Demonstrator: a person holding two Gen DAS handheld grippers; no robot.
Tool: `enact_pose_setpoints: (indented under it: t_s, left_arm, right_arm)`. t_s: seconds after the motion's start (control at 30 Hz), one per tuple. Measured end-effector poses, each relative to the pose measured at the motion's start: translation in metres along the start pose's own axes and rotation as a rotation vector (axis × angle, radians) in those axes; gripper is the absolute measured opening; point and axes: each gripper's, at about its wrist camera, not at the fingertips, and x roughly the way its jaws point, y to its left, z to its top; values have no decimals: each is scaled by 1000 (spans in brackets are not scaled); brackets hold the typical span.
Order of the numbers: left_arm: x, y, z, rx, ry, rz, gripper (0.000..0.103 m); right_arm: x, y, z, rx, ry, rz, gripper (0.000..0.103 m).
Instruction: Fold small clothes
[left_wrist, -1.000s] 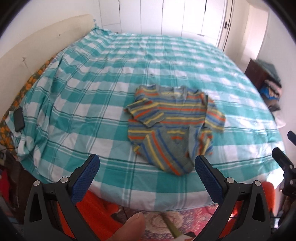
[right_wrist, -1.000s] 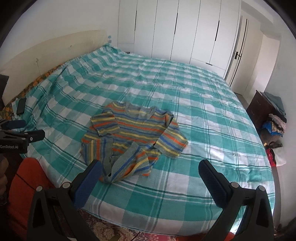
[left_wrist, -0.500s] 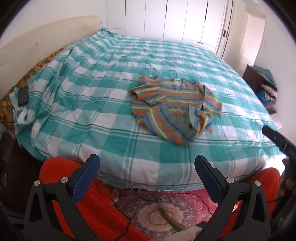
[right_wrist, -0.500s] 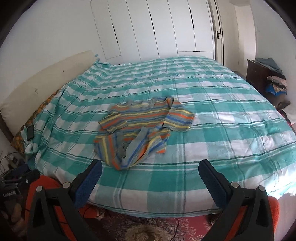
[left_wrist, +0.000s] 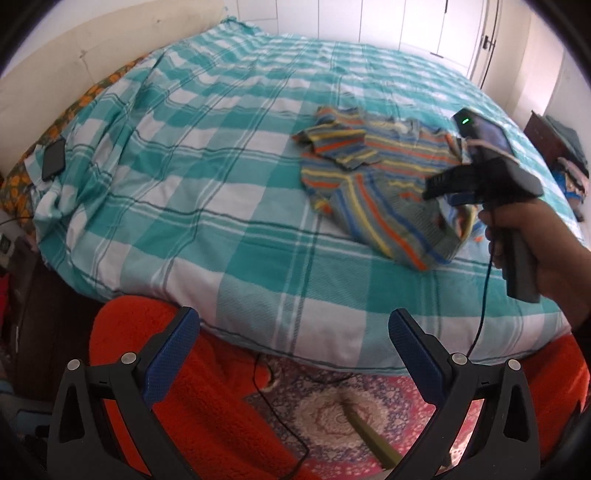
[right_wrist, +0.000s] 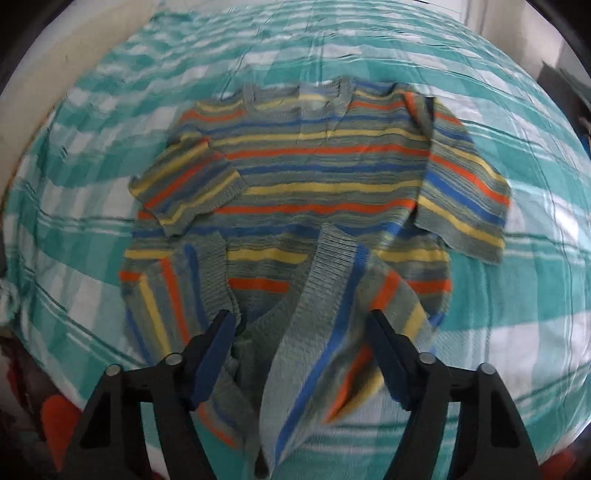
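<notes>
Striped knit sweater spread near the edge of a teal-and-white checked bedspread, hem rumpled. Right gripper over that hem, jaws just narrowing, folded-up fabric between them but not visibly pinched. Left gripper released, off the bed above a patterned rug.

The sweater lies on the bed, near its front edge. A phone rests at the bed's far left side. The right gripper hangs over the sweater's rumpled lower hem; the left gripper sits before the bed's edge, above a rug.
</notes>
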Motion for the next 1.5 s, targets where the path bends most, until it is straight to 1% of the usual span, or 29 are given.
enact_pose_setpoints:
  t_s: [0.03,0.13,0.17,0.2,0.27,0.37,0.43,0.5,0.6,0.63,0.67,0.73,0.77,0.8,0.83,0.87,0.9,0.93,0.97,1.0,1.07,1.13,1.2,1.23,1.3,1.37,1.4,1.43,1.5]
  left_arm:
    - [3,3,1,-2,6,5,102]
    - [10,15,3,-25,1,18,102]
    - [16,19,4,-38,9,22,102]
    - [22,22,5,-46,18,21,102]
    - [41,23,9,-47,50,17,102]
    - [63,14,26,-2,98,-5,102]
    - [70,8,48,-6,80,-47,102]
    - [83,1,84,-34,65,-110,102]
    - [129,-25,146,-25,110,-190,102]
    - [146,-36,160,-3,144,-214,102]
    - [168,-51,174,28,185,-225,102]
    - [204,-76,185,74,250,-195,101]
    - [221,-90,184,111,275,-168,97]
    - [231,-100,182,152,283,-143,78]
    - [238,-109,178,200,292,-111,63]
    - [246,-118,170,255,311,-86,20]
    - [248,-121,164,279,317,-87,5]
    - [244,-121,157,289,296,-89,4]
    - [230,-117,150,292,240,-95,3]
    - [218,-110,144,286,215,-116,3]
    - [182,-87,126,264,162,-212,3]
    - [137,-53,90,269,104,-289,3]
    - [117,-28,57,301,113,-287,5]
    - [113,-15,34,326,149,-261,7]
    - [111,4,13,330,213,-222,9]
    - [109,27,2,280,240,-178,9]
    - [107,33,1,246,235,-171,12]
    - [106,39,4,193,228,-176,19]
    - [106,45,14,89,209,-198,69]
  right_arm:
    - [8,-5,-5,18,16,-5,4]
    - [-32,-43,-47,117,-95,107,4]
    - [-52,-58,-72,138,-129,159,4]
    - [-67,-70,-96,153,-142,171,4]
    - [-84,-95,-155,178,-145,142,4]
    - [-75,-124,-217,281,-70,115,3]
    - [-68,-142,-239,364,-57,132,3]
    - [-67,-153,-245,425,-60,156,4]
    - [-76,-156,-241,403,-119,145,8]
    - [-80,-155,-239,391,-140,150,22]
    - [-82,-153,-235,386,-160,165,51]
    - [-89,-153,-237,389,-204,212,79]
    - [-90,-152,-238,390,-216,226,79]
    - [-90,-150,-240,388,-214,228,79]
    - [-88,-149,-242,385,-208,231,79]
    - [-88,-150,-241,386,-204,239,79]
    - [-88,-152,-242,393,-201,246,79]
    - [-88,-156,-243,404,-203,249,79]
    - [-90,-160,-244,419,-210,251,79]
    - [-92,-164,-245,436,-221,254,79]
    - [-95,-173,-248,467,-248,254,79]
    - [-97,-181,-250,493,-262,256,79]
    - [-94,-184,-250,513,-254,267,79]
    - [-91,-185,-249,518,-246,276,79]
    - [-86,-183,-246,517,-223,294,79]
    - [-85,-182,-243,511,-216,304,79]
    - [-86,-182,-242,508,-221,306,79]
    - [-87,-183,-241,506,-227,304,79]
    - [-89,-188,-237,518,-244,315,79]
